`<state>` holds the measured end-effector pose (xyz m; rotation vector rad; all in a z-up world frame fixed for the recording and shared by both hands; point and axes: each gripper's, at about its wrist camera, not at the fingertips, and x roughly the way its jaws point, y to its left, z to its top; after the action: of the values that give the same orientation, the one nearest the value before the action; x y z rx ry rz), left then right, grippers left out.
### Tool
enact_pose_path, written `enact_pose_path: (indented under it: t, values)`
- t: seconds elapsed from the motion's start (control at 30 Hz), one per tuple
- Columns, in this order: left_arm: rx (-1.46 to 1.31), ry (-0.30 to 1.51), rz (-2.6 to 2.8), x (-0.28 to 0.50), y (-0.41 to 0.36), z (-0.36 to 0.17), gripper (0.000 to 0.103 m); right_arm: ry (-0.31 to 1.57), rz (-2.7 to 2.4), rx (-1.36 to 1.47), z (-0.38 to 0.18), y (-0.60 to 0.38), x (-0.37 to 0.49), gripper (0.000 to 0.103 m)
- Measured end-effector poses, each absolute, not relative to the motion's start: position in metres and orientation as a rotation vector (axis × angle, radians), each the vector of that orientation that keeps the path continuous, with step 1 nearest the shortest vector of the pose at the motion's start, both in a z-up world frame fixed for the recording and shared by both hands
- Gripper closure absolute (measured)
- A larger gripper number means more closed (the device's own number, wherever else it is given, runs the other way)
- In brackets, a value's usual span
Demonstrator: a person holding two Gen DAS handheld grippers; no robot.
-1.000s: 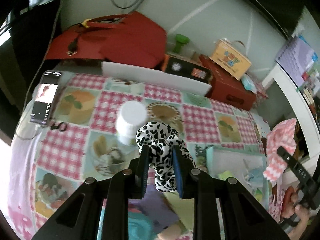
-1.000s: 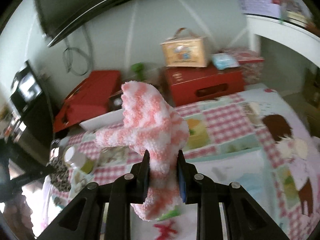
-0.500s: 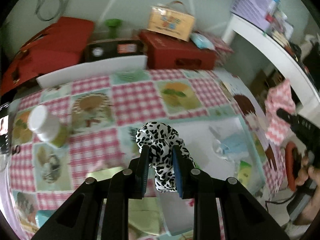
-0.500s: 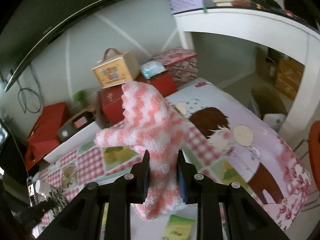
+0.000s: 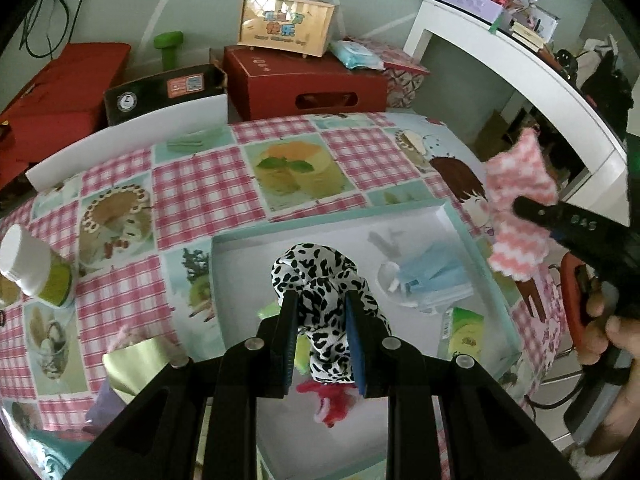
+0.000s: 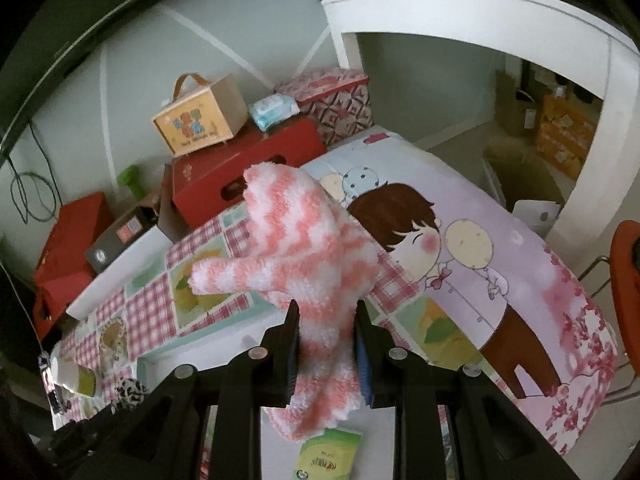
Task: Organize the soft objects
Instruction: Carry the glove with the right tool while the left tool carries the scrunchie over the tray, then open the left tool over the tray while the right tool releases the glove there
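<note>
The left gripper (image 5: 322, 332), clamping the leopard-print scrunchie (image 5: 320, 280), is now hovering lower-centre over the white tray (image 5: 476, 236), no longer over the tablecloth; the right gripper (image 6: 326, 344) is still gripping the pink fuzzy sock (image 6: 304, 248).

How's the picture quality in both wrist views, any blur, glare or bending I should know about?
Left wrist view: sharp in the middle, the leopard cloth crisp; strong fisheye bends the white desk into an arc; corners go black. Right wrist view: the pink sock is slightly soft, the left side dark, the desk bowed; no strong glare in either.
</note>
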<state>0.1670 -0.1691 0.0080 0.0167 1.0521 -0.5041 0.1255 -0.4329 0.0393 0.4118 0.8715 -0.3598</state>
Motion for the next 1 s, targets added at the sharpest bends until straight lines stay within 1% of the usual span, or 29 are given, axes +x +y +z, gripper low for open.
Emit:
enact_pose_path:
  t: [0.3, 0.47, 0.87, 1.0]
  values:
    - [-0.045, 1.063, -0.539, 0.172, -0.174, -0.005, 0.079, 0.974, -0.279, 0.37, 0.006, -0.411, 0.15, 0.078]
    - [-0.102, 1.075, -0.554, 0.176, -0.175, -0.013, 0.079, 1.065, -0.23, 0.355, -0.02, -0.398, 0.163, 0.077]
    - [-0.131, 1.051, -0.533, 0.18, -0.174, -0.023, 0.079, 1.201, -0.203, 0.28, -0.057, -0.381, 0.177, 0.075]
    - [-0.128, 1.061, -0.522, 0.182, -0.176, -0.03, 0.079, 1.207, -0.207, 0.243, -0.059, -0.376, 0.177, 0.075]
